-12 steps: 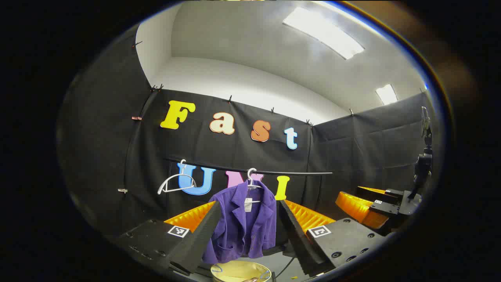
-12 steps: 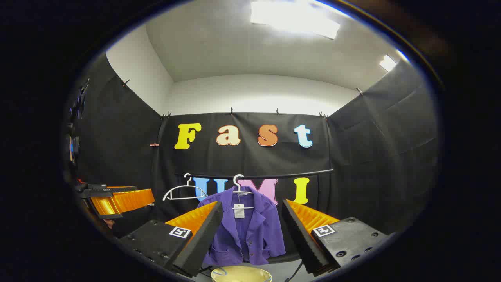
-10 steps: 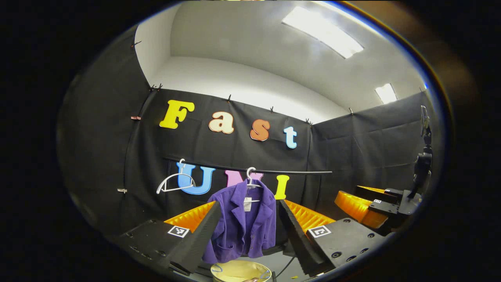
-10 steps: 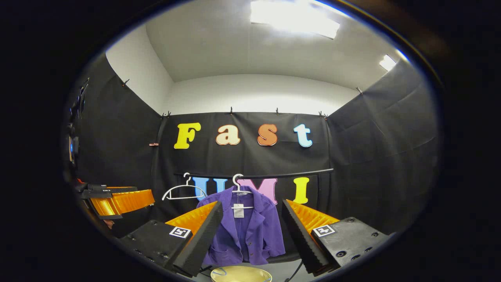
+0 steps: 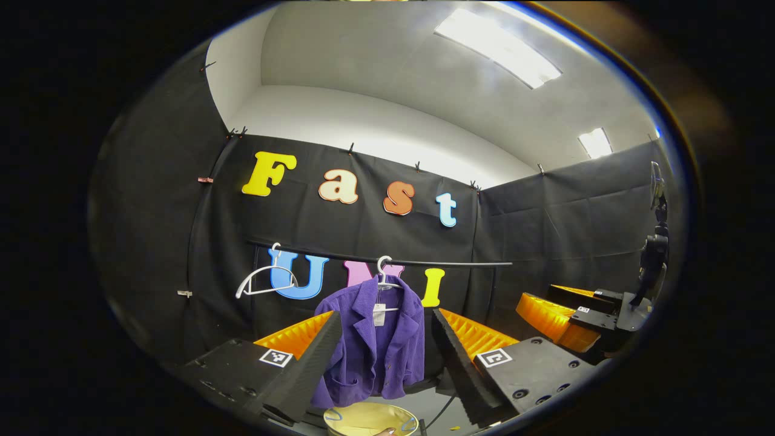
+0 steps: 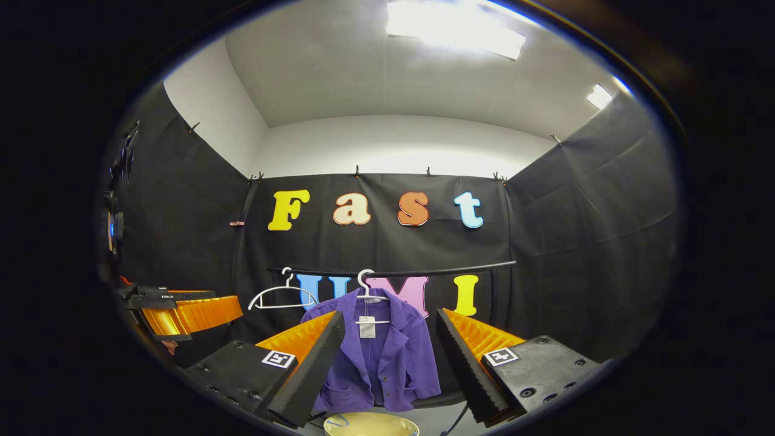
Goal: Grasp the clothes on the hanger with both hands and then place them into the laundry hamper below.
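The hamper (image 5: pixel 370 419) is cut off by the lower edge (rim alone visible). The jacket (image 5: pixel 375 345) is partly hidden behind the left gripper's fingers (image 5: pixel 303 372).

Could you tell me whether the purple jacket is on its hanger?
Yes: the purple jacket hangs from its white hanger on the rail.

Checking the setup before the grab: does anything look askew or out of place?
Slightly: the purple jacket hangs lopsided on its hanger, and the empty white hanger beside it on the rail sits tilted. Nothing looks spilled or damaged.
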Motion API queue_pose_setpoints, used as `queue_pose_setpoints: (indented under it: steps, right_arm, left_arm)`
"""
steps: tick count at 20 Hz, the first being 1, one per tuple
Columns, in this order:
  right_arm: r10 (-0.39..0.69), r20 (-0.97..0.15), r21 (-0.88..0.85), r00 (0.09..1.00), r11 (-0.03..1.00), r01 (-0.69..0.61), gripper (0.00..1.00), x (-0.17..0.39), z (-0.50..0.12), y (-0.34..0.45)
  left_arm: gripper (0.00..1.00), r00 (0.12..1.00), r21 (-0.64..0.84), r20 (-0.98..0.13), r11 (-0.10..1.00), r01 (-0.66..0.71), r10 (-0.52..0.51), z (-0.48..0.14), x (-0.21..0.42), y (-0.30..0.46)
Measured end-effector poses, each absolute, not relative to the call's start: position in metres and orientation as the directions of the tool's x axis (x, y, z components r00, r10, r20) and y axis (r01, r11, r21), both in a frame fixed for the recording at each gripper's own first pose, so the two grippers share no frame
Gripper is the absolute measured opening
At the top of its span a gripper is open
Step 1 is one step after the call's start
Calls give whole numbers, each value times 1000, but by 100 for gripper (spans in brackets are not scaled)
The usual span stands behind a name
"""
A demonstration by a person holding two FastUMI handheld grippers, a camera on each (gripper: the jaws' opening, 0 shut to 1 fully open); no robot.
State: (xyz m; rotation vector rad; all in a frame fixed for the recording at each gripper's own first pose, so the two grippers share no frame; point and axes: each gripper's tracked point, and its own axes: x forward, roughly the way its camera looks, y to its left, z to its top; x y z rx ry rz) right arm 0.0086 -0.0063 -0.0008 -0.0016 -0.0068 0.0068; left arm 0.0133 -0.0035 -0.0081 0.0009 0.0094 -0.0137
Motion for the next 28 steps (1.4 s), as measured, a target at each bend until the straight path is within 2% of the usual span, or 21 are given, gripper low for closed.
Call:
queue_pose_setpoints:
  steps: [7, 21, 28]
  right_arm:
    - [-6, -5, -12, 1000, 1000, 6, 96, 5, -1, -6]
    - [-91, -42, -41, 995, 995, 90, 97, -15, -12, 27]
    - [-112, -59, -44, 992, 993, 109, 97, 5, -28, 29]
  left_arm:
    - [94, 1000, -16, 3, 1000, 16, -16, -9, 14, 3]
    - [95, 986, -41, -39, 986, 160, -161, -17, 6, 15]
    - [95, 983, -59, -49, 983, 176, -179, -22, 16, 19]
